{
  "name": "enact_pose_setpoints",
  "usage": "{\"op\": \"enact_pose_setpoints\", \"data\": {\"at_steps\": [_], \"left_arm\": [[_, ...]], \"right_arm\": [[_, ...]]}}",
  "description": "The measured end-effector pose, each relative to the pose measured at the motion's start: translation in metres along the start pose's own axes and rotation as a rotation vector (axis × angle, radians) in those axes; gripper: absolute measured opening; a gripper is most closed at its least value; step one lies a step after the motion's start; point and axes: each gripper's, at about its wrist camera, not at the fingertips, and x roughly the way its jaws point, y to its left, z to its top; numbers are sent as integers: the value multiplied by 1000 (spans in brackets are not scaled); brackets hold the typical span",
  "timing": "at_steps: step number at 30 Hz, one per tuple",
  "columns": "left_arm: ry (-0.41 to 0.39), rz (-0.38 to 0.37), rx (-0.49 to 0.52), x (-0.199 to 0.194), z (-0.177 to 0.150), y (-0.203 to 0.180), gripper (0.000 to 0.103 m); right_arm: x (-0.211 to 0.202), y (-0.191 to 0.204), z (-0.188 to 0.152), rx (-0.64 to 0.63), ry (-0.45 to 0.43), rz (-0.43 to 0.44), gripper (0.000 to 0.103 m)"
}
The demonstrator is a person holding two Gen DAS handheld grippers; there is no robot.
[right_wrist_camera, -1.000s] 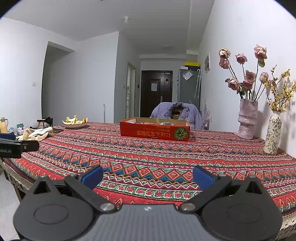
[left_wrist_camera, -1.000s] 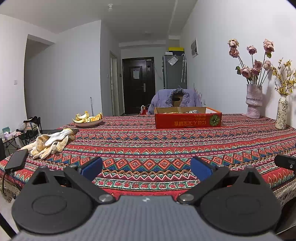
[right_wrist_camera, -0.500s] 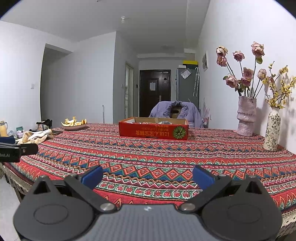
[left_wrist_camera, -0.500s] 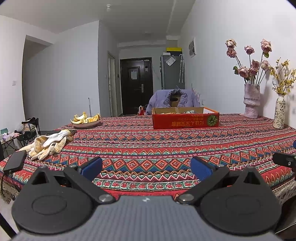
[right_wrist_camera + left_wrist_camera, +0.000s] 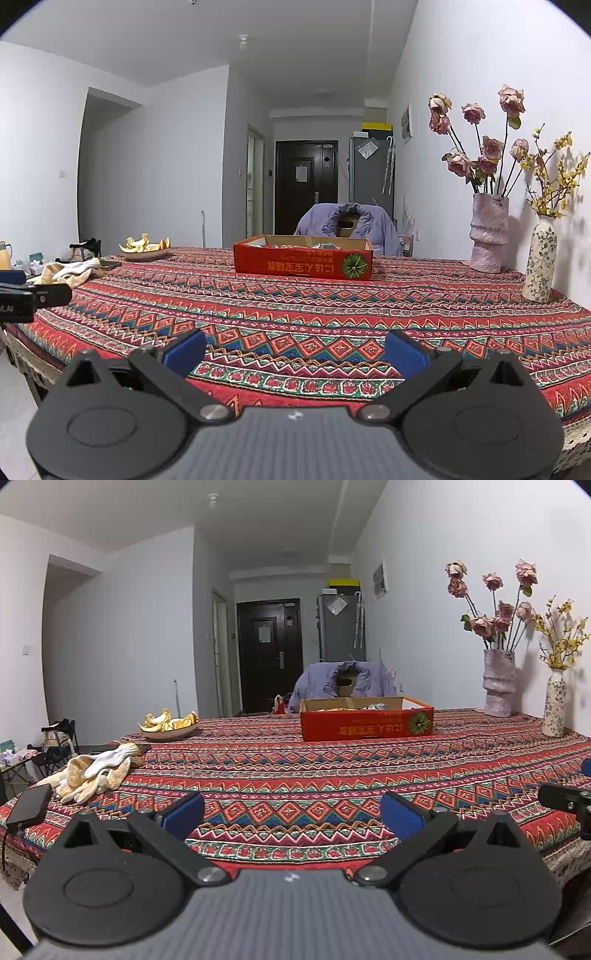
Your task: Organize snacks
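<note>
A shallow red cardboard box (image 5: 365, 720) with snack packets barely showing inside stands far across the patterned tablecloth (image 5: 295, 775); it also shows in the right wrist view (image 5: 303, 260). My left gripper (image 5: 291, 814) is open and empty, low over the table's near edge. My right gripper (image 5: 295, 350) is open and empty, also at the near edge, far from the box. Each gripper's side shows in the other's view: the right one (image 5: 565, 801) and the left one (image 5: 29, 299).
A plate of orange peels (image 5: 168, 725) sits at the far left. White and yellow gloves (image 5: 92, 771) and a black phone (image 5: 29, 808) lie near the left edge. Two flower vases (image 5: 498, 688) (image 5: 554, 707) stand by the right wall. A chair with a purple jacket (image 5: 343, 681) is behind the box.
Both views have risen and shifted slightly; the box and vases sit a little differently in frame. Both grippers stay open and empty.
</note>
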Motion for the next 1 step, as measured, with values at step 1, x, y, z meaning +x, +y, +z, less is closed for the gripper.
{"op": "enact_pose_setpoints", "data": {"at_steps": [1], "left_arm": [[-2, -1, 3, 0, 0, -1, 103]], "right_arm": [[0, 0, 0, -1, -1, -1, 103]]}}
